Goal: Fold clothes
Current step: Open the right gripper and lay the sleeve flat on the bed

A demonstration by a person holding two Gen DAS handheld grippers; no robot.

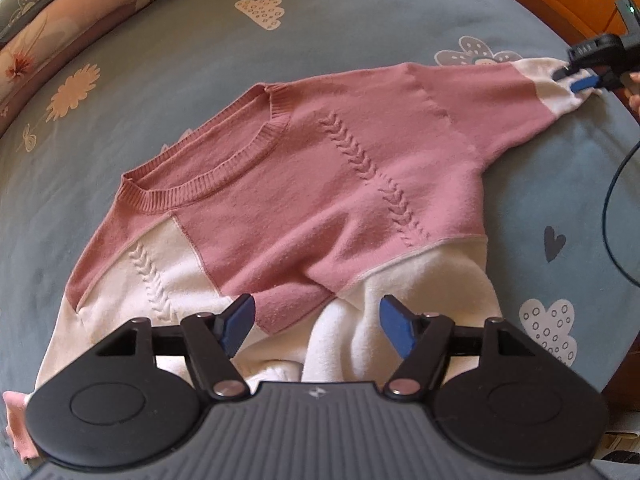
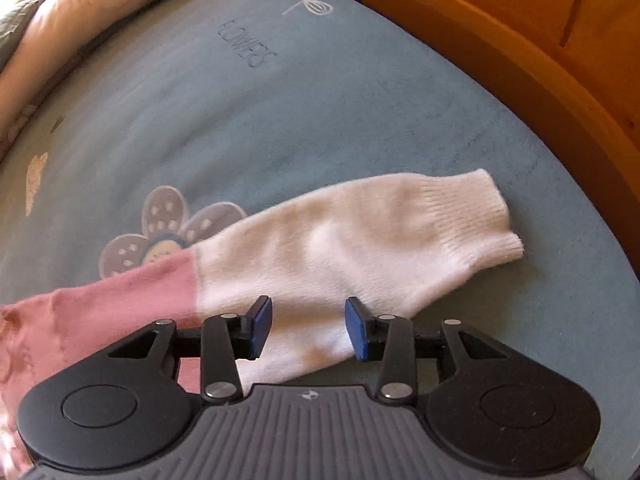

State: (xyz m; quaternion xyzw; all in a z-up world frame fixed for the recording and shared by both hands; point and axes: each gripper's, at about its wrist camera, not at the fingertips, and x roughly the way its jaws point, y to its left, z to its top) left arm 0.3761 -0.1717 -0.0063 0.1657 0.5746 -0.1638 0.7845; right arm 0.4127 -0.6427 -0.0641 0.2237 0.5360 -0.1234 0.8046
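With our right tool [image 2: 308,328] spread over the white sleeve [image 2: 360,236] and our left tool [image 1: 316,326] spread above the sweater [image 1: 304,184] hem on the bed [image 1: 160,80], a shallow pinch risks slipping off the soft knit.

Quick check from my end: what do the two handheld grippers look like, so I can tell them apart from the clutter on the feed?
Both match: left gripper and right gripper have black linkage arms with silver pivot pins, round black side housings, a ribbed grey body bearing a small emblem, and blue pads on the jaws. A dark cable hangs near the right gripper in the left wrist view. No sleeve is visible.
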